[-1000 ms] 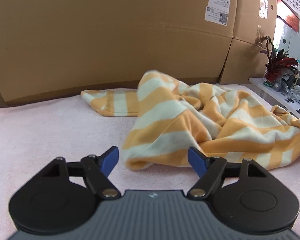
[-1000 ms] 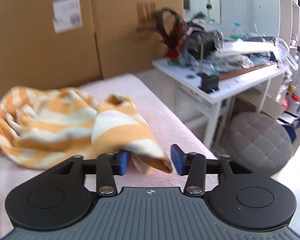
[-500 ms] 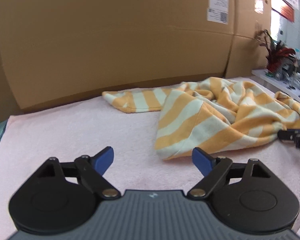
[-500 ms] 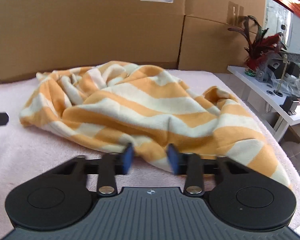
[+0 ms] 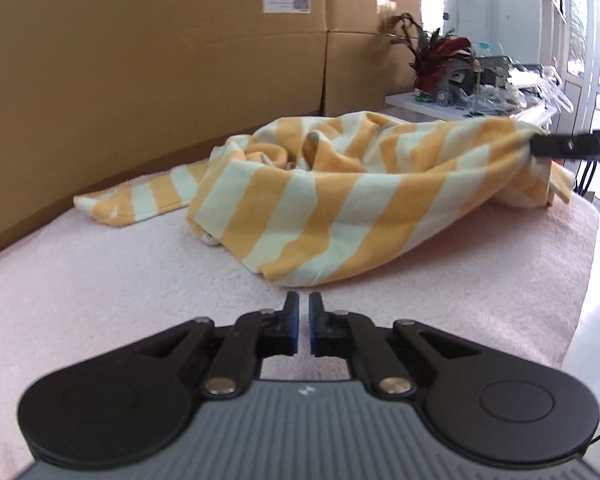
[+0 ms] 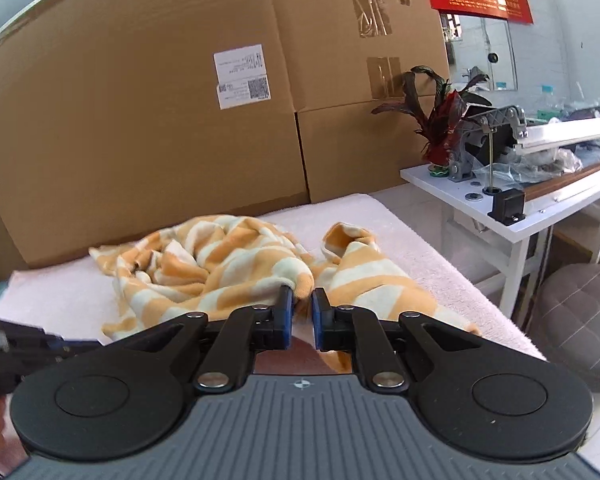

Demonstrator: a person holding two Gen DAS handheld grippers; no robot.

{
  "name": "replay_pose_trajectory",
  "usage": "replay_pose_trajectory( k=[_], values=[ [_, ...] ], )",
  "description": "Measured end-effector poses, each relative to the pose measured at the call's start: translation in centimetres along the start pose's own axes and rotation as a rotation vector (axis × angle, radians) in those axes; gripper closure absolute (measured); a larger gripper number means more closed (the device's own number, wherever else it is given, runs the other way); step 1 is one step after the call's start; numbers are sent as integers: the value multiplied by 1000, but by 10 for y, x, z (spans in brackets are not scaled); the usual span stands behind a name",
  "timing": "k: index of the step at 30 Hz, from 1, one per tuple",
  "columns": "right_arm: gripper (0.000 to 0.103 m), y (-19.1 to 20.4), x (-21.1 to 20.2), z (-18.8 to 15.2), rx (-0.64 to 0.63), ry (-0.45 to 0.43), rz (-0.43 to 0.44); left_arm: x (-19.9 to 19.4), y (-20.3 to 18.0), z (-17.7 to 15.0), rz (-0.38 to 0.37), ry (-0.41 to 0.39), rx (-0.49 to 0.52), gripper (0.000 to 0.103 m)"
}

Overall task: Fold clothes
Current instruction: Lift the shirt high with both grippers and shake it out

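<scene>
On the pink towel-covered surface (image 5: 100,280), a crumpled orange and cream striped garment (image 5: 340,200) is spread, and it is seen from both wrist views. At about nine o'clock in the left wrist view, one narrow end of the garment is stretched flat toward the cardboard boxes (image 5: 140,80). Toward the middle, a wide striped panel is laid down to a lower edge just ahead of the left gripper (image 5: 304,308). The jaws of this gripper have just been closing and only a thin gap is left between the blue pads; no cloth is seen between them, and the hem is just beyond the tips. At about three o'clock, the garment is lifted off the surface where it is gripped by the right gripper (image 5: 538,146), entering from the edge of the picture.

In the right wrist view, a blurred dark part, probably the left gripper, is seen at about eight o'clock. At the centre, the right gripper (image 6: 302,300) is nearly closed, and a fold of the garment (image 6: 220,264) is pinched at the pad tips. At two to three o'clock, a white table (image 6: 520,224) with a red-leaved plant (image 6: 440,120) and equipment is seen, and a grey stool (image 6: 580,320) stands under it.
</scene>
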State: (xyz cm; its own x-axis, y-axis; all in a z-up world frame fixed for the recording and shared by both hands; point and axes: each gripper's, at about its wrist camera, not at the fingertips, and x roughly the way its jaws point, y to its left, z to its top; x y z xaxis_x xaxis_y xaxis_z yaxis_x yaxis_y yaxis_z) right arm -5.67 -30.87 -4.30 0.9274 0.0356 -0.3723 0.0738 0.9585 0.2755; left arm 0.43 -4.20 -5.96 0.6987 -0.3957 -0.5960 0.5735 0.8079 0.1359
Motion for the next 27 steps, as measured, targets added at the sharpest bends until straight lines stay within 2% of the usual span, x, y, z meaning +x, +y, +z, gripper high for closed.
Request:
replay_pose_trajectory(
  k=[2, 3, 6, 8, 10, 11, 12, 13, 15, 17, 19, 22, 24, 27],
  values=[
    [93, 2, -5, 4, 33, -13, 37, 0, -7, 0, 36, -1, 77, 83],
    [93, 4, -6, 6, 41, -25, 59, 1, -10, 1, 66, -3, 116, 74],
    [93, 11, -15, 12, 48, -65, 113, 9, -22, 4, 162, -30, 256, 60],
    [93, 15, -20, 15, 41, -84, 121, 15, -29, 4, 157, -35, 343, 53],
    [93, 16, -24, 18, 38, -94, 120, 22, -36, 4, 148, -35, 404, 53],
    [93, 15, -26, 19, 40, -99, 117, 25, -37, 4, 144, -33, 418, 60],
    [93, 14, -28, 20, 43, -104, 115, 29, -39, 5, 140, -30, 432, 81],
    [93, 14, -29, 20, 47, -109, 112, 31, -39, 6, 140, -30, 423, 91],
    [93, 11, -32, 21, 60, -118, 119, 36, -38, 11, 141, -30, 396, 93],
    [93, 10, -35, 22, 69, -128, 132, 30, -35, 17, 162, -73, 337, 94],
    [93, 13, -37, 25, 63, -141, 136, 17, -29, 25, 186, -140, 259, 95],
    [93, 17, -40, 34, 54, -167, 149, -33, -13, 43, 222, -325, 160, 95],
    [93, 20, -43, 47, 60, -196, 188, -71, 3, 56, 221, -428, 99, 95],
    [93, 33, -52, 70, 45, -263, 270, -115, 24, 67, 258, -499, 37, 95]
  ],
)
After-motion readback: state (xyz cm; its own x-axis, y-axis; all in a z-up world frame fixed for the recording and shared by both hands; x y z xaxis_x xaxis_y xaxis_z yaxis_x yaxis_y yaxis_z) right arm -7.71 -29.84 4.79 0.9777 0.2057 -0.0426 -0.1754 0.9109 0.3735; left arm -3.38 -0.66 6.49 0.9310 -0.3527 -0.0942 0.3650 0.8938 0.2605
